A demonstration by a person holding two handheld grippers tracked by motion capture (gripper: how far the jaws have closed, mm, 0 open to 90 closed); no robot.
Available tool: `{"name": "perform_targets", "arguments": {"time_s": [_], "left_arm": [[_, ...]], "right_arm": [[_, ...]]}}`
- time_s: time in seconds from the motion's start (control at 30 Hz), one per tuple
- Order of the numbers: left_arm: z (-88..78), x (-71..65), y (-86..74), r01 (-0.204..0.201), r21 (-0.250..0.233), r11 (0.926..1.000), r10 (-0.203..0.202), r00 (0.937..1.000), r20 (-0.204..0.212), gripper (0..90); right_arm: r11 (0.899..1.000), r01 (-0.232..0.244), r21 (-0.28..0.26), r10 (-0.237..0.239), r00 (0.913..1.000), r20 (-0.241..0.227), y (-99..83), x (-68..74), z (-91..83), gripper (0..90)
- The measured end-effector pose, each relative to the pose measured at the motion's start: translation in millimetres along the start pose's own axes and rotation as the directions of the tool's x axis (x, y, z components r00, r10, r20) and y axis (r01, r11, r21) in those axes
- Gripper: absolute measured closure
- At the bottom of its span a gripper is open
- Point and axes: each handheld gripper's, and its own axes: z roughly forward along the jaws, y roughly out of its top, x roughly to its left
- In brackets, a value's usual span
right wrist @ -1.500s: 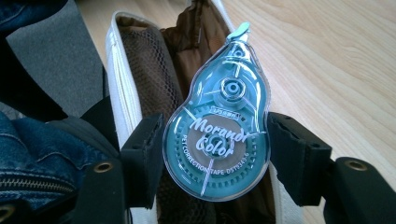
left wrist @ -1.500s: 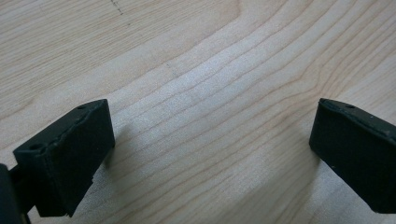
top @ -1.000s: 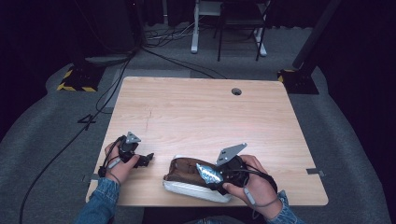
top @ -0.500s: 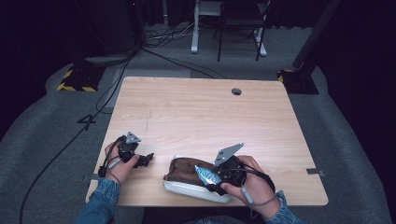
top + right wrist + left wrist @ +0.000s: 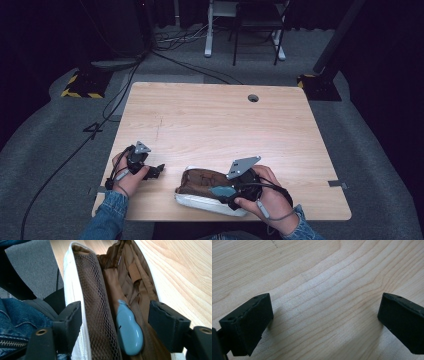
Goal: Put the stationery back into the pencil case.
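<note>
High view: white pouch [image 5: 200,202] with brown lining at table's [image 5: 210,125] 6 o'clock edge. Right gripper [image 5: 220,191] over its open mouth, blue-grey object [image 5: 221,190] there. Left gripper [image 5: 159,169] at 8 o'clock, resting on wood.

Left gripper view: jaws spread wide, bare wood between.

Right gripper view: jaws just been opening, pads clear of pouch [image 5: 75,315]; blue-grey object [image 5: 128,327] lies loose on lining beside mesh pocket [image 5: 96,302].

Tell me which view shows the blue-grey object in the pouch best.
The right gripper view: the blue-grey object lies close up inside the open brown-lined pouch, between the right claw's spread jaws, which have just been opening. The high view shows it as a small patch by that claw. The left gripper view looks at bare table.
</note>
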Motion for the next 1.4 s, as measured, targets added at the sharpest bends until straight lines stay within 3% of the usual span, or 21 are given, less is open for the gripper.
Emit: {"name": "perform_targets", "arguments": {"time_s": [0.23, 0.6, 0.7, 0.9, 1.03, 1.1, 1.2, 1.37, 1.4], "left_arm": [[0.0, 0.5, 0.3, -0.008, 0.001, 1.0000, 0.008, 1.0000, 0.000, 0.2], [0.1, 0.4, 0.3, -0.006, 0.000, 1.0000, 0.006, 1.0000, 0.000, 0.2], [0.9, 0.8, 1.2, -0.002, 0.001, 1.0000, 0.002, 1.0000, 0.003, 0.2], [1.5, 1.5, 2.2, -0.004, 0.004, 1.0000, 0.004, 1.0000, -0.004, 0.2], [2.3, 1.7, 2.8, 0.000, 0.002, 1.0000, 0.000, 1.0000, 0.000, 0.2], [2.4, 2.0, 2.9, -0.004, 0.002, 1.0000, 0.004, 1.0000, -0.001, 0.2], [2.3, 2.4, 3.2, -0.006, 0.003, 1.0000, 0.006, 1.0000, 0.000, 0.2], [2.5, 2.3, 3.1, -0.005, 0.001, 1.0000, 0.005, 1.0000, -0.001, 0.2], [2.5, 2.3, 3.1, -0.005, 0.001, 1.0000, 0.005, 1.0000, -0.001, 0.2]], "right_arm": [[0.998, 0.002, -0.061, 0.000, 0.9998, 0.022, 0.2, -3.4, -9.5, 30.1], [0.988, -0.021, -0.153, 0.042, 0.9902, 0.133, -6.4, -23.3, -36.0, 25.9], [0.984, -0.032, -0.174, 0.065, 0.9792, 0.192, -13.6, -35.1, -45.6, 22.8], [0.976, -0.070, -0.207, 0.120, 0.9625, 0.243, -26.1, -51.9, -58.5, 21.0], [0.972, -0.103, -0.210, 0.164, 0.9418, 0.294, -35.9, -64.6, -64.9, 20.0], [0.970, -0.115, -0.212, 0.177, 0.9378, 0.299, -38.6, -67.9, -66.4, 19.9], [0.965, -0.145, -0.219, 0.211, 0.9244, 0.318, -47.5, -78.8, -70.3, 18.9], [0.959, -0.175, -0.221, 0.248, 0.8952, 0.370, -65.5, -98.4, -71.9, 17.4], [0.959, -0.175, -0.221, 0.248, 0.8952, 0.370, -65.5, -98.4, -71.9, 17.4]]}}
